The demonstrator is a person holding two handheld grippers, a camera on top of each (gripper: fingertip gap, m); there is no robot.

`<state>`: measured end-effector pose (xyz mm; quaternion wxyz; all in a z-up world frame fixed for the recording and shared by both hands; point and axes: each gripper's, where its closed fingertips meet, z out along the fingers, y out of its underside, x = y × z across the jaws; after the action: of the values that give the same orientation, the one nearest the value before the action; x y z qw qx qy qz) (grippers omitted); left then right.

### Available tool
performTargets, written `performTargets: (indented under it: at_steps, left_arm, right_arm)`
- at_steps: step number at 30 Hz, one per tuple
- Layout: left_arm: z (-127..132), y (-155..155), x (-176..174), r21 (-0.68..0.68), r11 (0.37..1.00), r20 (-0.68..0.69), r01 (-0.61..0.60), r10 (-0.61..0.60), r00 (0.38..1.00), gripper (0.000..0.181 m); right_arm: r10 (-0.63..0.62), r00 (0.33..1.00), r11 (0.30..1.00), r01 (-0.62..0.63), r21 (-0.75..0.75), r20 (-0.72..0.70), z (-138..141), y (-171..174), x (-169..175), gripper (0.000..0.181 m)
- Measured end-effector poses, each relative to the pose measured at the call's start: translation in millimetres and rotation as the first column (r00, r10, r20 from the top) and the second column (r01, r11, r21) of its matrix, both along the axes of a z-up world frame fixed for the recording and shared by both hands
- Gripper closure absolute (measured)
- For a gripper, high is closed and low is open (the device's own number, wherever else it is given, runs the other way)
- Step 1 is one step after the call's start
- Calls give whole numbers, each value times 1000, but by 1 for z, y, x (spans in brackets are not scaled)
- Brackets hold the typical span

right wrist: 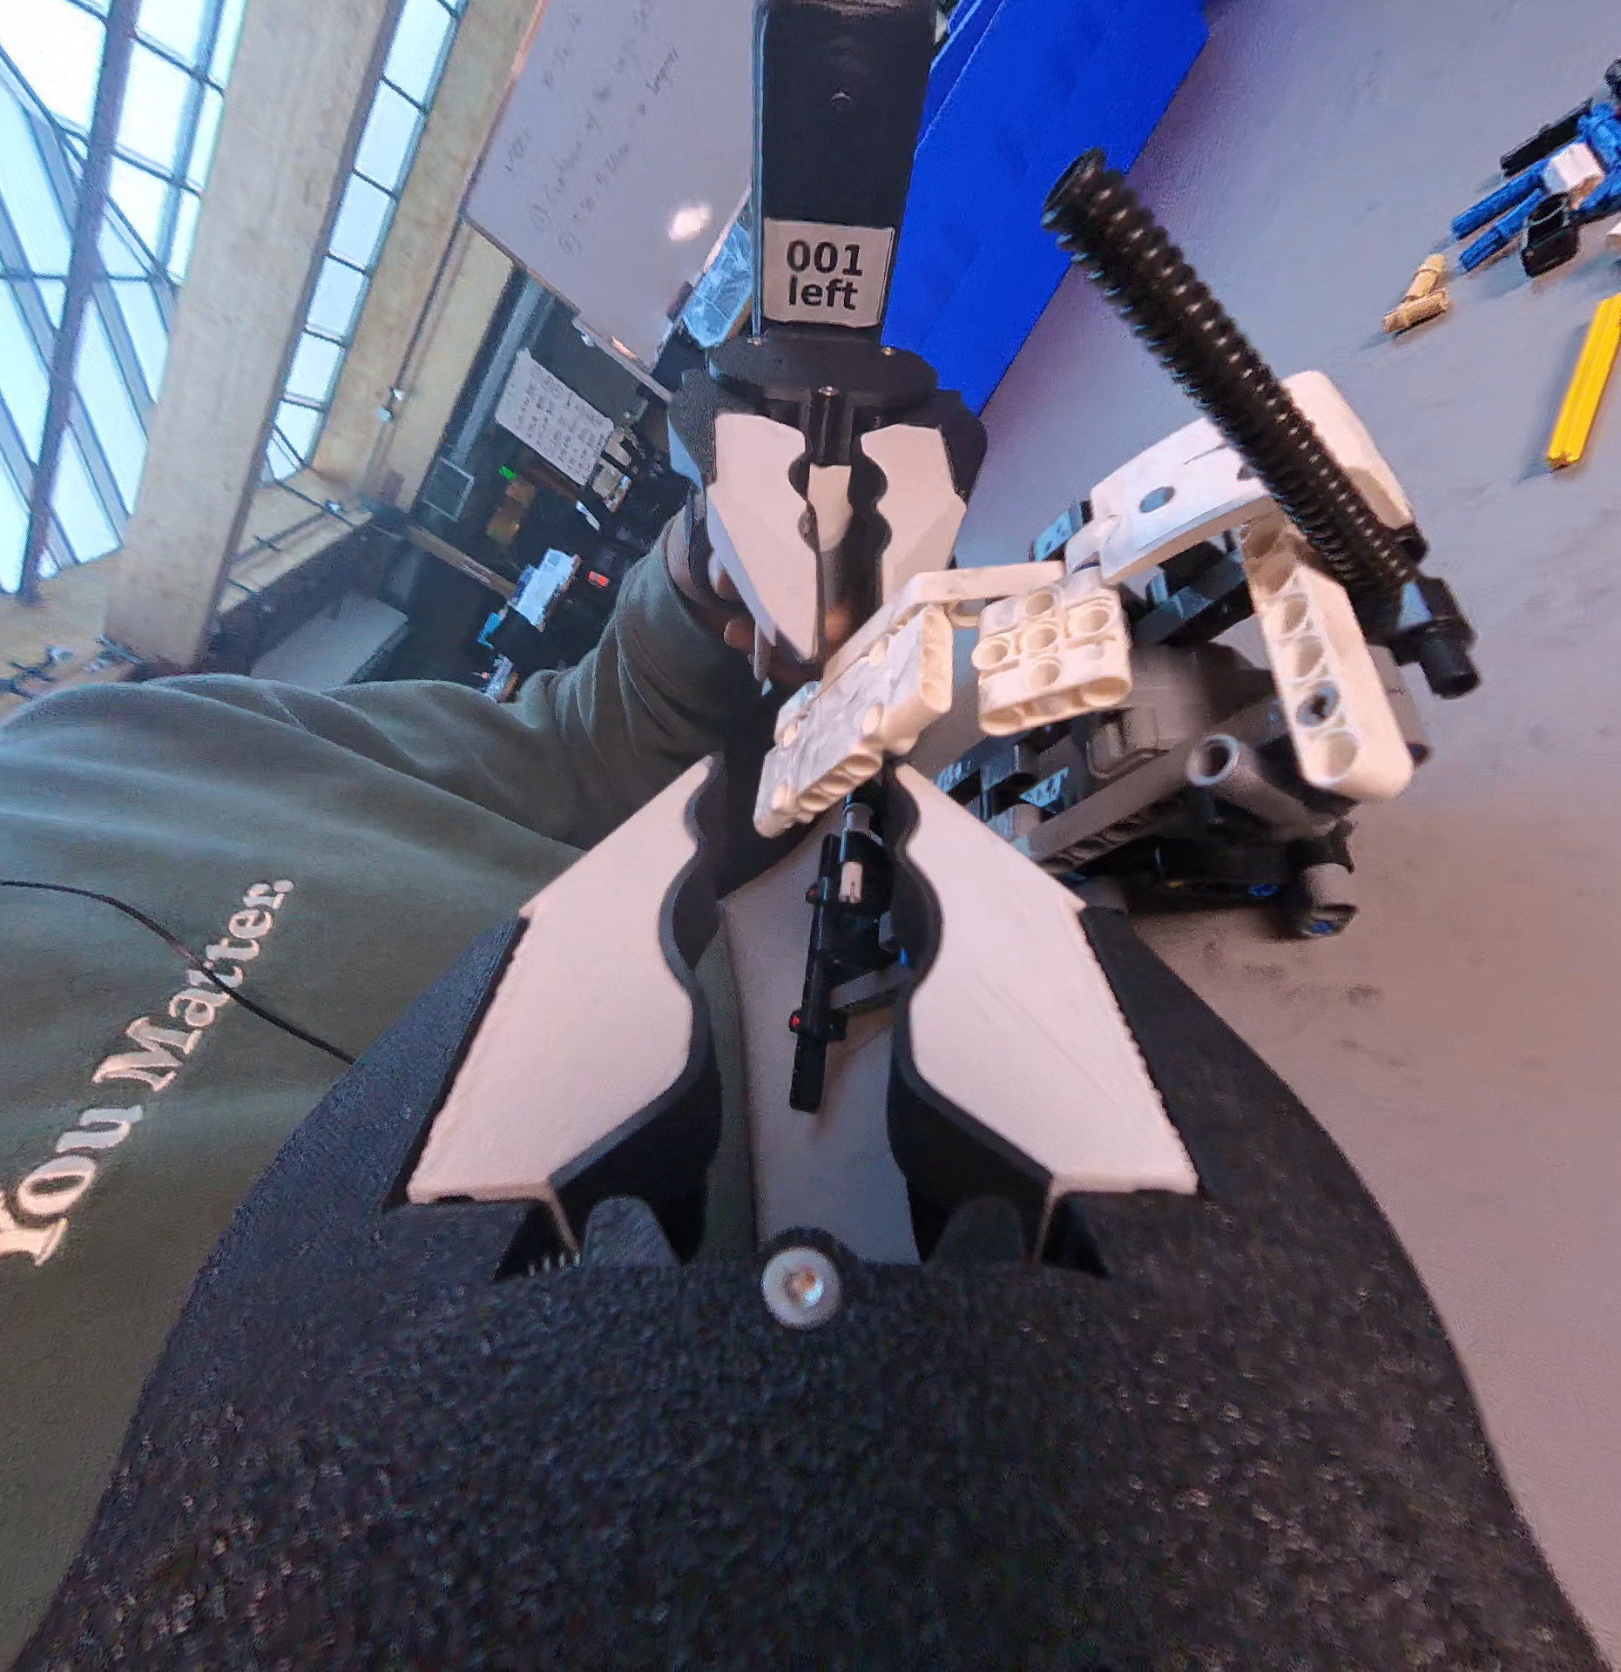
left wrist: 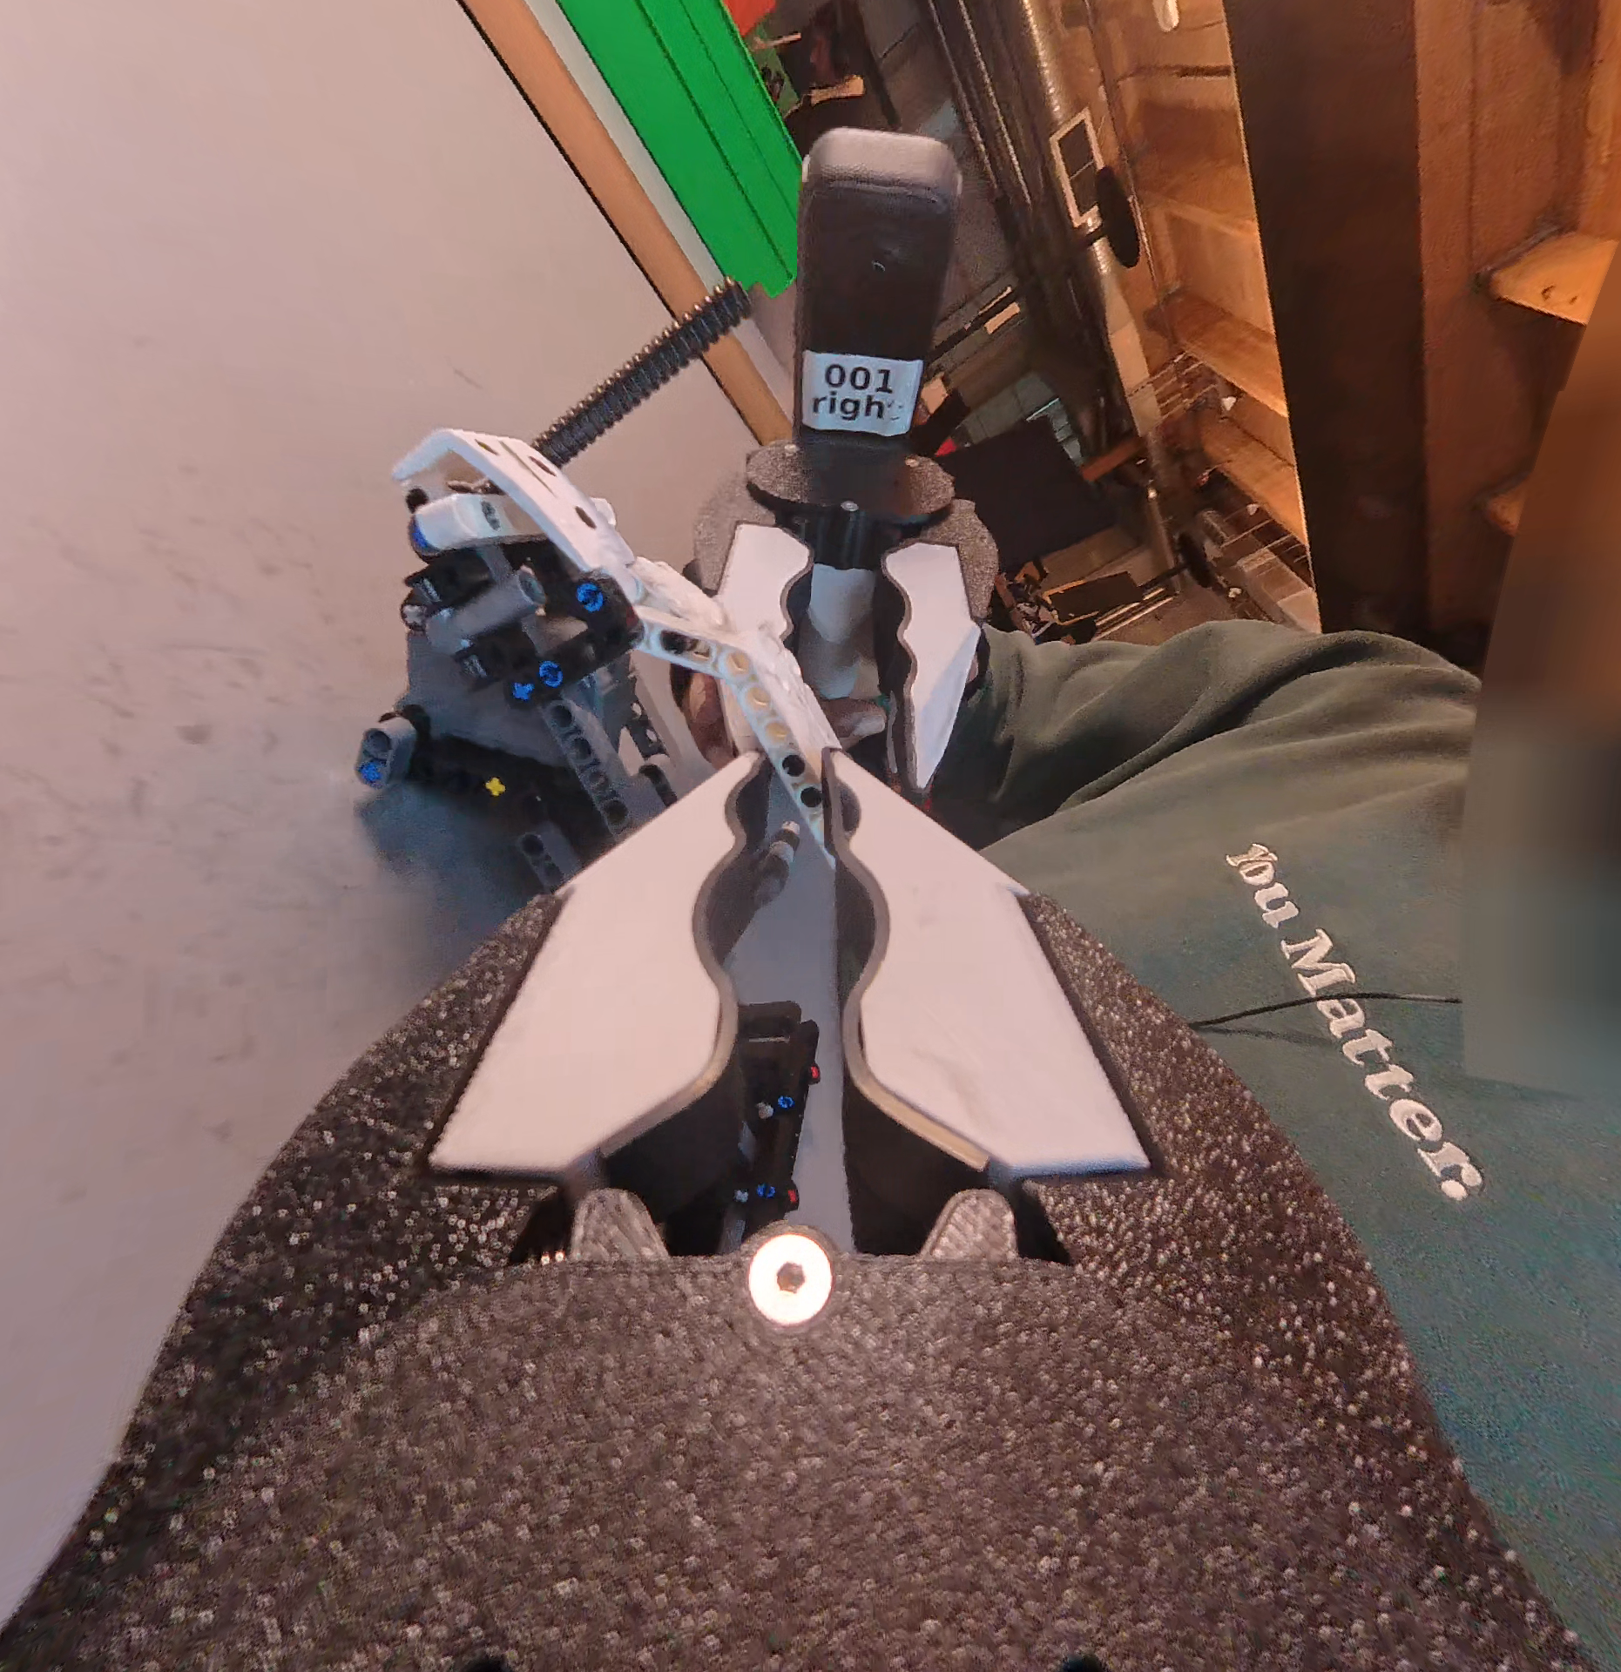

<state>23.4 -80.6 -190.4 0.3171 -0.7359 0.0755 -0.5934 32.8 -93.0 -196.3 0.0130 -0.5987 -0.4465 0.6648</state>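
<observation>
A grey and black brick-built model (left wrist: pixel 517 669) with white perforated beams lies on the grey table (left wrist: pixel 200 905). A black ribbed hose (left wrist: pixel 644 371) sticks out of it. My left gripper (left wrist: pixel 793 783) is shut on the end of a white beam (left wrist: pixel 752 679) that reaches out from the model. My right gripper (right wrist: pixel 806 787) faces it and closes on a white frame piece (right wrist: pixel 843 724) of the same white arm. The model (right wrist: pixel 1196 724) and hose (right wrist: pixel 1223 371) sit to its right. A small black part (right wrist: pixel 824 977) lies on the table under the right fingers.
A person's green sweatshirt (left wrist: pixel 1286 859) fills the near side. A green box (left wrist: pixel 698 136) stands at the table's far edge. In the right wrist view there is a blue box (right wrist: pixel 1042 163), a pile of blue parts (right wrist: pixel 1585 172), a yellow beam (right wrist: pixel 1589 380) and a tan piece (right wrist: pixel 1417 303). Only a small space, under 4 cm, lies between the two pairs of fingers.
</observation>
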Motion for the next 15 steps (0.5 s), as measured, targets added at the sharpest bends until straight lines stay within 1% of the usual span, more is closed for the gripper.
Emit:
performTargets:
  at_steps: [4, 6, 11, 15]
  left_arm:
    - [-3, 4, 7, -17, 1000, 10, 2, -2, 1000, 171]
    - [-3, 4, 8, -31, 1000, 25, 2, -1, 1000, 171]
    - [-3, 6, 12, -69, 998, 64, 10, -6, 998, 167]
    - [-3, 9, 13, -54, 999, 73, 9, -5, 997, 173]
  right_arm:
    - [-24, 999, 996, 26, -84, 30, -2, 8, -3, 166]
    - [-13, 999, 990, 19, -141, 43, -2, 9, -2, 168]
    - [2, 998, 982, 10, -187, 66, -2, 10, -5, 169]
    - [-14, 998, 975, 28, -222, 66, -4, 11, -6, 174]
